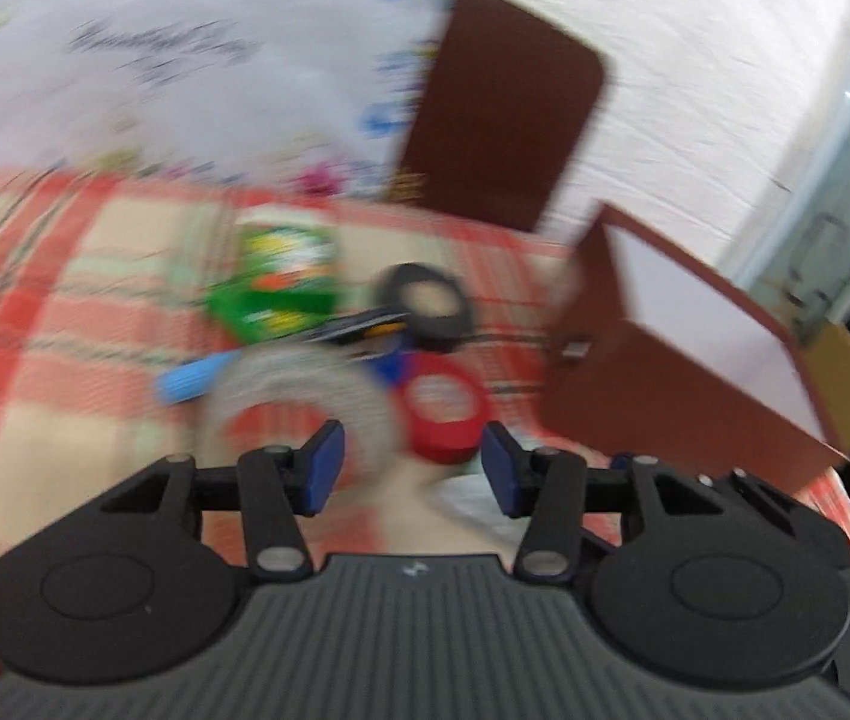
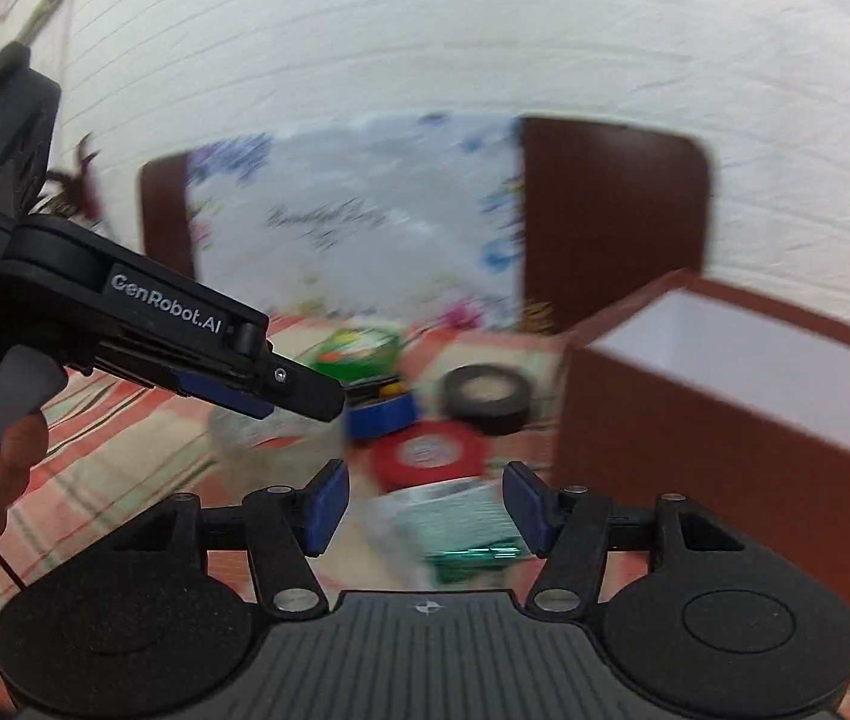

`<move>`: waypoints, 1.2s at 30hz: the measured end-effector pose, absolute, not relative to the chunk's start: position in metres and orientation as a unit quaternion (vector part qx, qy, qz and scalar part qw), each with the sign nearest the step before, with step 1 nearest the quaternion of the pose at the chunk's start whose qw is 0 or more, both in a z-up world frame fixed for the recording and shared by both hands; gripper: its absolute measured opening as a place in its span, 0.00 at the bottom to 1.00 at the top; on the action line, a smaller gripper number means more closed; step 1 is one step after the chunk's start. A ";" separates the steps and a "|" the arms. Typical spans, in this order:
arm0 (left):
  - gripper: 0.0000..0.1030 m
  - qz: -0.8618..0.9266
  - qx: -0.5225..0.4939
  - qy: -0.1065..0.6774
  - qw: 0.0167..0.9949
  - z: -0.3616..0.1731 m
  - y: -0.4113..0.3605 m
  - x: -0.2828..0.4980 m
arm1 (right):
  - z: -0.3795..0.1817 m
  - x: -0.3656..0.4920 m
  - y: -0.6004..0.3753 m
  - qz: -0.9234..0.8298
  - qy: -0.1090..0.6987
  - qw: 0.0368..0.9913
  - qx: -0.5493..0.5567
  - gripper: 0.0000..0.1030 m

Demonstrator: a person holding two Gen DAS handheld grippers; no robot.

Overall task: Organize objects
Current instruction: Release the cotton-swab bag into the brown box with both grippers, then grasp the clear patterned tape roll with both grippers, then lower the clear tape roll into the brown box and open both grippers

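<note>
Both views are motion-blurred, so I log only what reads clearly.

Far left of the pile: a blue cylinder (image 1: 191, 381), long axis running left-near to right-far, lying on the checked worktop (image 1: 53, 324). Behind it stands a green packet (image 1: 278, 282). I cannot read its label.

Just ahead of my left gripper (image 1: 410, 471) sits a clear tape roll (image 1: 299, 396), lying flat, its hole facing up. Its near rim is right in front of the left finger (image 1: 320, 474). The fingers are apart, with nothing between them. In the right wrist view, the left gripper (image 2: 281, 393) hangs over that same roll.

Centre: a red tape roll (image 1: 446, 414) lies flat, just right of the clear one and touching or nearly so; I cannot tell which. A black tape roll (image 1: 425, 300) lies farther back, with a small blue-and-yellow item (image 2: 380, 411) between them.

My right gripper (image 2: 425, 510) is also spread apart and holds nothing. A green-and-clear packet (image 2: 458, 525) lies on the worktop directly below and between its fingers.

Right: the brown box (image 2: 725, 420), open on top, white inside, apparently nothing in it.

Judgement: sorting has not visibly started. The left gripper is nearer the clear roll, and the right is nearer the packet and the box. The packet looks like the shorter carry.
</note>
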State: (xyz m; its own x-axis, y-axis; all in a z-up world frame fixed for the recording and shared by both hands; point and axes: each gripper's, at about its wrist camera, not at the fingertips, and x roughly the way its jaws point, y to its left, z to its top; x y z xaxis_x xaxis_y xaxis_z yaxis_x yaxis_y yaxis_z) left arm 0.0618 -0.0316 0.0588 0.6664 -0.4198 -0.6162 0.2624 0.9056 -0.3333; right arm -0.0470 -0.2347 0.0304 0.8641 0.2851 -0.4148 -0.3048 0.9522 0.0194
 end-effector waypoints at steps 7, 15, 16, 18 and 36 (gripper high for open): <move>0.46 -0.154 -0.116 0.366 0.910 0.051 -0.011 0.081 | 0.017 -0.017 -0.168 0.198 0.251 0.945 -0.068 0.64; 0.33 -0.149 -0.117 0.395 0.899 0.016 0.002 0.099 | 0.013 0.015 -0.138 0.194 0.268 0.940 -0.083 0.77; 0.32 -0.149 -0.121 0.395 0.898 0.016 0.004 0.097 | 0.011 0.016 -0.137 0.193 0.267 0.940 -0.085 0.78; 0.31 -0.149 -0.122 0.392 0.899 0.021 0.007 0.092 | 0.011 0.011 -0.135 0.193 0.259 0.942 -0.091 0.77; 0.28 -0.321 -0.024 0.279 0.905 0.134 -0.176 0.048 | 0.086 -0.074 -0.265 -0.011 0.067 0.986 -0.154 0.77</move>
